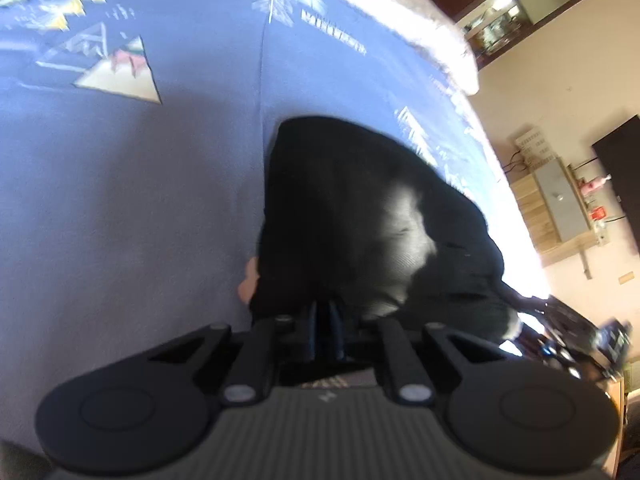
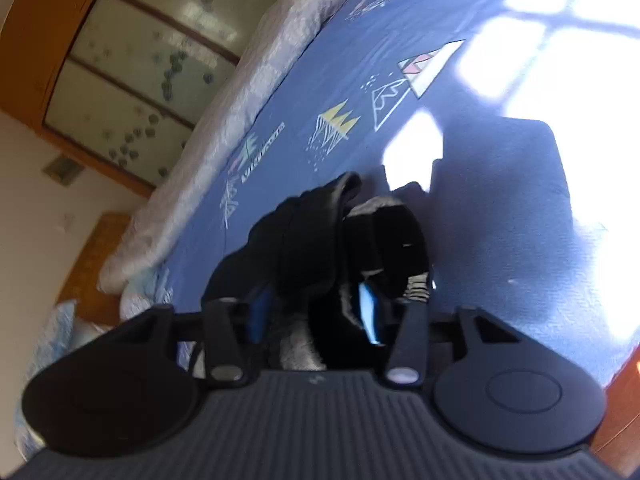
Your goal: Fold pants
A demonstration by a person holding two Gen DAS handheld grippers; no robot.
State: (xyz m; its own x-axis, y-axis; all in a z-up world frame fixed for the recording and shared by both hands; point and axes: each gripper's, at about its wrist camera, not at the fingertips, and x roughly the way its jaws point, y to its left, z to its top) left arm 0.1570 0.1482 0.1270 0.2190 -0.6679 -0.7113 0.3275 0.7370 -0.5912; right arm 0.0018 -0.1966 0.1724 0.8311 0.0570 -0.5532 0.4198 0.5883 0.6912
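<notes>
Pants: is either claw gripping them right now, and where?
Both. The left claw is shut on an edge of the black pants lying on the blue bedsheet. The right claw clamps a bunched, thick fold; which part of the garment cannot be told.

No text can be read with certainty. The blue sheet (image 1: 140,180) on the bed carries a line of white block lettering near its far edge, beside a printed tree motif, but blur leaves the letters illegible (image 1: 334,34). The right wrist view shows a similar white word (image 2: 264,152) printed on the sheet near the edge by the quilt, also too smeared to spell out. A small pale logo mark (image 1: 327,397) sits on the ribbed body of the left tool; it cannot be made out.
</notes>
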